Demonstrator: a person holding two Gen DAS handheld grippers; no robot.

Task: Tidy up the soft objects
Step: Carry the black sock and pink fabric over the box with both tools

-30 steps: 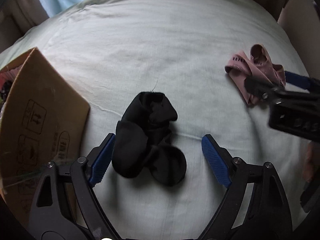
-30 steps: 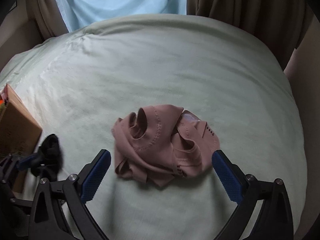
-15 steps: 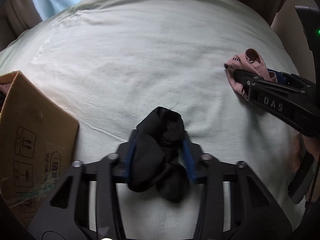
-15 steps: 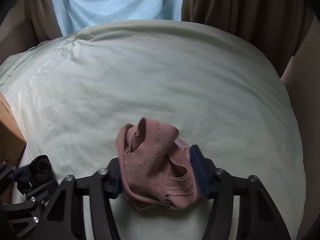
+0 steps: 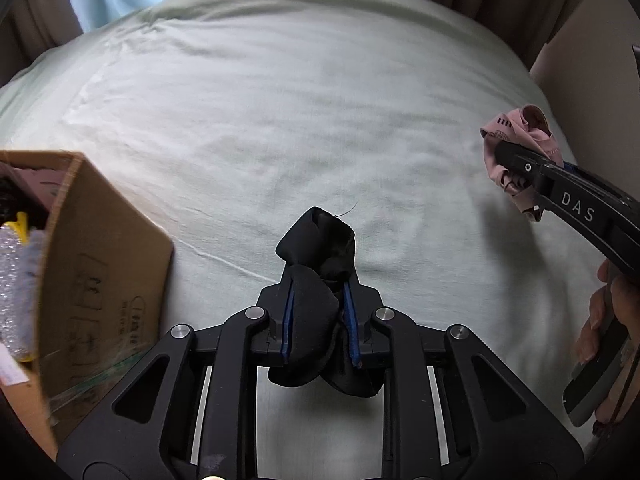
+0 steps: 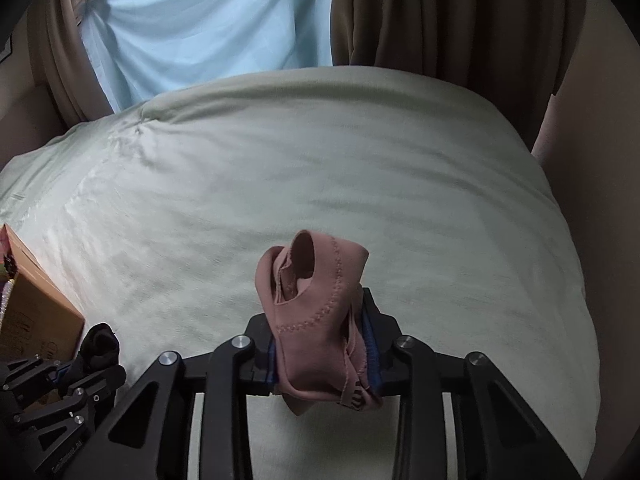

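Between the blue pads of the left gripper (image 5: 318, 320) sits the black sock bundle (image 5: 318, 280), clamped at mid-body, tail sagging below the jaws, top lobe standing above. Right gripper (image 6: 324, 352) likewise clenched on the pink garment (image 6: 316, 320), cloth bulging above and drooping under the pads. Both loads look clear of the pale green bedsheet (image 5: 280, 140). Cardboard box (image 5: 92, 272) sits at the left edge of the bed, open, already holding soft items; well apart from the pink garment, near the black one.

Step in hand, as judged: lift and carry to the box. Keep both grips closed, raise until the hanging tails clear the sheet and the box rim, bring the left load over first so the grippers do not cross.

Versus a second ago: both jaws stood wide around items lying flat on the sheet; they have just been closing and now pinch them. Half a second ago the pads were already on cloth, lower down.
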